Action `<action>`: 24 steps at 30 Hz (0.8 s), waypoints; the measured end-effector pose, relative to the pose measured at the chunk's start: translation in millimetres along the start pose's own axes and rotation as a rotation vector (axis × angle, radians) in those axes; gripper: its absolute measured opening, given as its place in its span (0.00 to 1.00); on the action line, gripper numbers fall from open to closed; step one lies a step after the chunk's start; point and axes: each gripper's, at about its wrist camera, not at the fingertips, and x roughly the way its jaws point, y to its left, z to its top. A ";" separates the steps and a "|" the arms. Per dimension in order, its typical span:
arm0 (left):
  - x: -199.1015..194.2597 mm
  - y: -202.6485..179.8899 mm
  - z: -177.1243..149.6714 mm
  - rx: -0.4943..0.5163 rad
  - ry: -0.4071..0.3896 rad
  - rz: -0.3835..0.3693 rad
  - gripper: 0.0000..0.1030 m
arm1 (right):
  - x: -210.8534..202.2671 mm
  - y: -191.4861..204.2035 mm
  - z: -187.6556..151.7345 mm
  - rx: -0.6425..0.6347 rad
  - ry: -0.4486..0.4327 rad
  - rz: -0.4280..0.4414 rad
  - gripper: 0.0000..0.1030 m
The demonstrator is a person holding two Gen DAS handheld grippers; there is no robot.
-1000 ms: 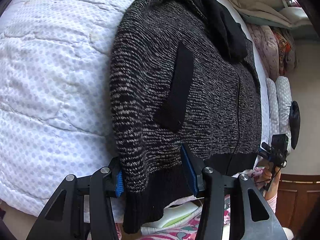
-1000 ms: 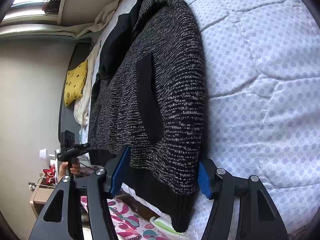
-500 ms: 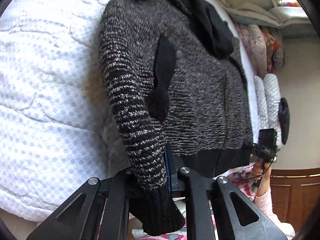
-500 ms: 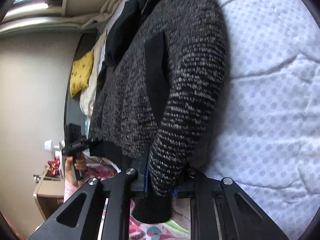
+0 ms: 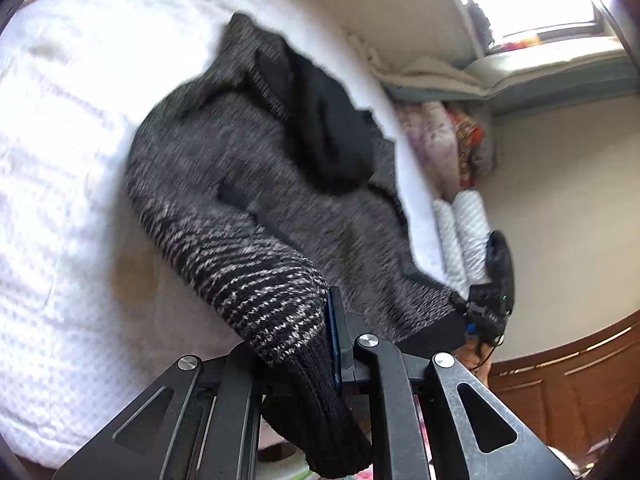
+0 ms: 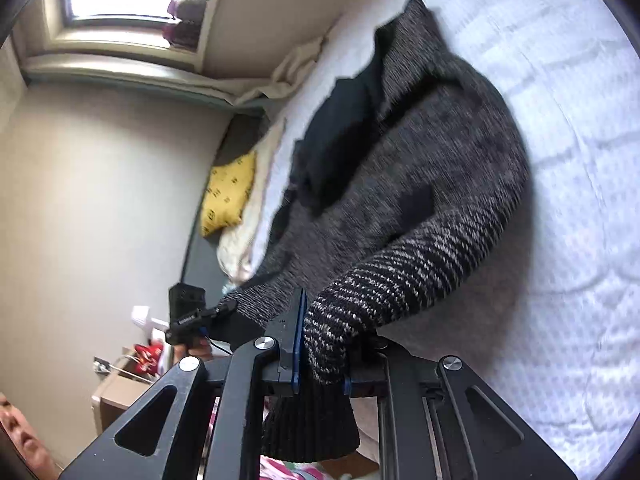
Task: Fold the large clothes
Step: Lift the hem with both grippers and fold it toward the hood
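Jaws clamped on both sides: the left gripper (image 5: 304, 344) has the near corner of the sweater (image 5: 256, 184) pinched tight at the lower centre of its frame, knit bunched over the blue pad, ribbed hem hanging below. The right gripper (image 6: 324, 356) does the same at lower centre of its own view, squeezing the other bottom corner of the sweater (image 6: 420, 184), dark hem dangling under the fingers.

The rest of the sweater lies spread up the middle of each frame on the white quilted bed (image 5: 60, 200), collar and black lining toward the top, near the far edge of the mattress. Both corners look lifted clear of the bed (image 6: 560, 160), the fabric arching up from the quilt to each grip.

So this reads as the bottom-to-top fold just starting. To do it well, I'd say keep both corners level with each other and the hem taut between them, so the fold line runs straight across the body. Carry them toward the collar in an arc high enough that the knit doesn't drag and rumple the layer underneath. This is thick, heavy wool: it will sag in the middle, so don't let the hands drift together. Set the hem down square on the shoulders before letting go. The far background is blurred, so finer creases can't be judged.
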 end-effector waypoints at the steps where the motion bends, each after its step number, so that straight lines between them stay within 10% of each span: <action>1: -0.9 -3.8 6.4 -0.003 -0.021 -0.013 0.14 | -1.1 3.9 6.3 -0.008 -0.011 0.005 0.10; 24: 28.5 -40.9 164.8 -0.052 -0.361 0.004 0.14 | 7.5 10.0 175.5 0.043 -0.277 0.109 0.10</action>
